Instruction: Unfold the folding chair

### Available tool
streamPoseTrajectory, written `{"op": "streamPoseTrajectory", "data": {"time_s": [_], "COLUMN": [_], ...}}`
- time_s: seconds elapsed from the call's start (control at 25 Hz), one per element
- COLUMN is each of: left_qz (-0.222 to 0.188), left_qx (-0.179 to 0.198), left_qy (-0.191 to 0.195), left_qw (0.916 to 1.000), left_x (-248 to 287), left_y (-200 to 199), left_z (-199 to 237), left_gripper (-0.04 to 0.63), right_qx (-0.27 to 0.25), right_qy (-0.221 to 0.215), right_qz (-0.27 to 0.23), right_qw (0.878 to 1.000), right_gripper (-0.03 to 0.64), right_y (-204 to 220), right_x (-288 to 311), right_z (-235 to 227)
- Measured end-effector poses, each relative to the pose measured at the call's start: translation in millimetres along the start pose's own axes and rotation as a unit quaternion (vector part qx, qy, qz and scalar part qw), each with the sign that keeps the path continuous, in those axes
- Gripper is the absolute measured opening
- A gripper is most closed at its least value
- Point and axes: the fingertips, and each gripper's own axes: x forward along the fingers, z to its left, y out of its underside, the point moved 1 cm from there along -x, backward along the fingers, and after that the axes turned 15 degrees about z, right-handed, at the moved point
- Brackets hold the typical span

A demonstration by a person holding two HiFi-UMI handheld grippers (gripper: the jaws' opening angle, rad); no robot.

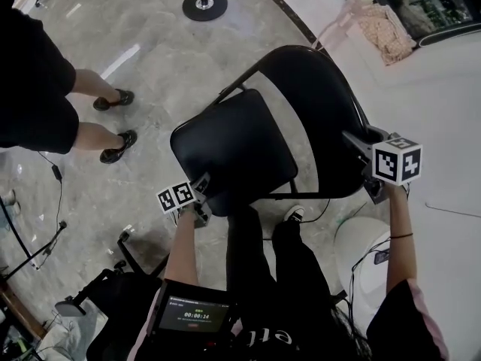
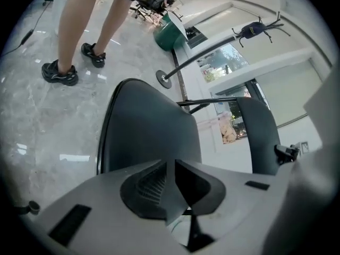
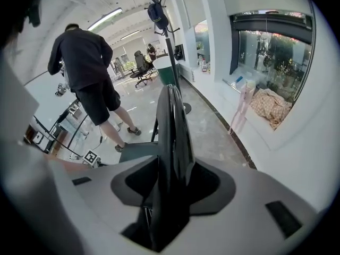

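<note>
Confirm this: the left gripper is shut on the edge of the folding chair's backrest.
Not quite. The left gripper is shut on the edge of the seat, not the backrest. The head view shows it at the seat's near corner.

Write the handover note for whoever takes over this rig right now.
Left tool: shut on the near edge of the seat.
Right tool: jaws opening, with the edge of the backrest between them; do not count on a grip there.
Position: the seat stands angled away from the backrest, not folded against it.
Done: both tools are at the chair parts, and unfolding looks partly done.
Left: probably steady the backrest, push the seat down until it lies flat, then release.
</note>
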Motion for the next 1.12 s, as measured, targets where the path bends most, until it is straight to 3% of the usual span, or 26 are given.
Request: {"op": "streamPoseTrajectory", "data": {"time_s": [0.12, 0.36, 0.56, 0.8, 1.12], "left_qz": [0.007, -0.041, -0.05, -0.02, -0.035], "left_qx": [0.03, 0.045, 0.035, 0.062, 0.168], "left_qy": [0.012, 0.064, 0.091, 0.097, 0.075], "left_qw": [0.9994, 0.9961, 0.994, 0.9932, 0.9822], "left_x": [-10.2, -41.7, -64.2, -90.1, -116.6], "left_y": [1.1, 6.6, 28.1, 69.7, 116.3], "left_z": [-26.7, -87.5, -129.8, -171.6, -247.0], "left_gripper": [0.034, 0.034, 0.034, 0.032, 0.032], "right_qx": [0.023, 0.058, 0.069, 0.097, 0.085], "right_qy": [-0.011, 0.032, -0.006, -0.048, -0.075], "right_qz": [-0.011, -0.098, -0.111, -0.134, -0.153], "right_qw": [1.0, 0.993, 0.991, 0.985, 0.982], "right_gripper": [0.173, 0.178, 0.178, 0.178, 0.08], "right_y": [0.3, -6.4, 10.2, 50.5, 97.7], "right_x": [-12.6, -81.1, -115.5, -131.0, -160.0], "right_z": [0.0, -1.2, 36.0, 86.1, 141.5]}}
